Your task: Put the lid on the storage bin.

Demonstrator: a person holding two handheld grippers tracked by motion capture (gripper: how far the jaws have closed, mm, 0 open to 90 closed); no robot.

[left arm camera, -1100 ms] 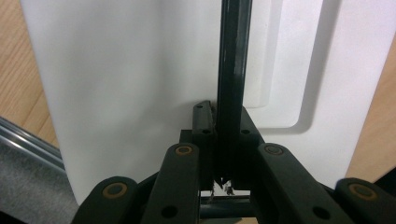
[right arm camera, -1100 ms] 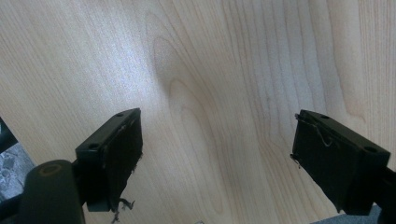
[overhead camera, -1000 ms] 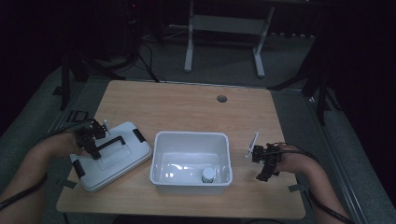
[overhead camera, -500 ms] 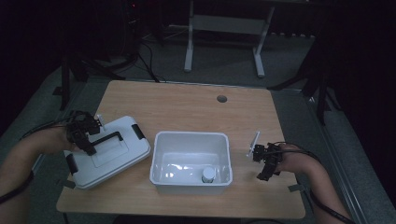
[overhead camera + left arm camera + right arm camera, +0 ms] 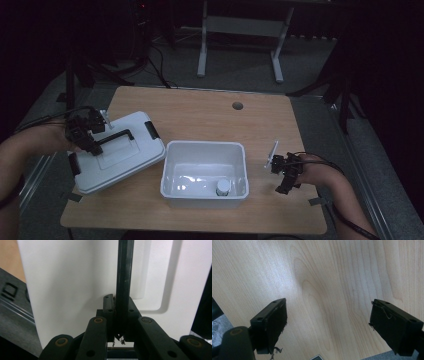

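Observation:
A white box lid (image 5: 125,160) with a black handle (image 5: 117,136) lies at the table's left, tilted a little. My left gripper (image 5: 91,144) is shut on the near end of that handle. In the left gripper view the black handle bar (image 5: 124,275) runs up between the shut jaws (image 5: 119,305), with the white lid (image 5: 67,287) behind it. A white bin (image 5: 202,145) stands open in the middle, holding a small round jar (image 5: 223,187). My right gripper (image 5: 283,181) hovers to the right of the bin, open (image 5: 329,317) over bare wood, holding nothing.
The wooden table (image 5: 200,112) has a round cable hole (image 5: 237,106) at the far centre. Black latches (image 5: 151,129) sit on the lid's edges. Beyond the table are a dark floor, cables and a metal stand (image 5: 240,30).
My left gripper has pulled left and away from me with the handle in it, and the lid has shifted and tipped with it. The right gripper has hardly moved.

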